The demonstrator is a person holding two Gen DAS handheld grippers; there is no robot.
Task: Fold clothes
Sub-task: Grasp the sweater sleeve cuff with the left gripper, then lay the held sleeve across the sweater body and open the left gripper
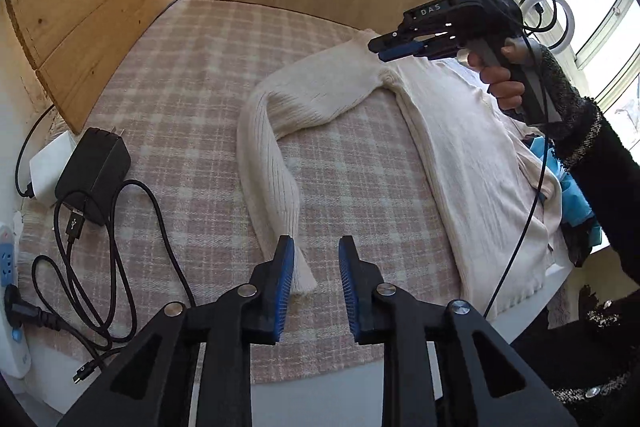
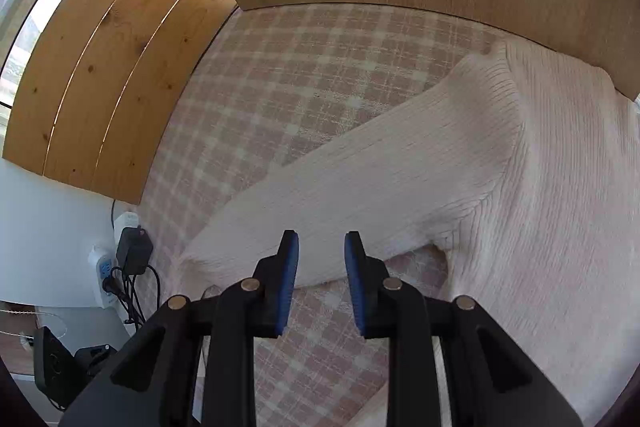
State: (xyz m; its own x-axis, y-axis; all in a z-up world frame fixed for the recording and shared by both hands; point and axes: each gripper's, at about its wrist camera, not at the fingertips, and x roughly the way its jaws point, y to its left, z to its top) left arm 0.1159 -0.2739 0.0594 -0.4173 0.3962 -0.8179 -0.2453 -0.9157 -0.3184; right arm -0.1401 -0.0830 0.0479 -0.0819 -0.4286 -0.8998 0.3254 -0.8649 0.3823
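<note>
Cream ribbed sweater [image 1: 472, 147] spread flat on the checked blanket [image 1: 180, 99].
Its body runs from 12 toward 5 o'clock in the left wrist view; one sleeve [image 1: 276, 163] leaves the shoulder toward 9, bends at the elbow, then drops toward 6, cuff [image 1: 304, 277] lying flat, slightly flared.

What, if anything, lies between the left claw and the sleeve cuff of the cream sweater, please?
Nothing visible does. The left claw is open just above the sleeve cuff, with only plaid cloth around it. The black cables lie off to the left.
</note>
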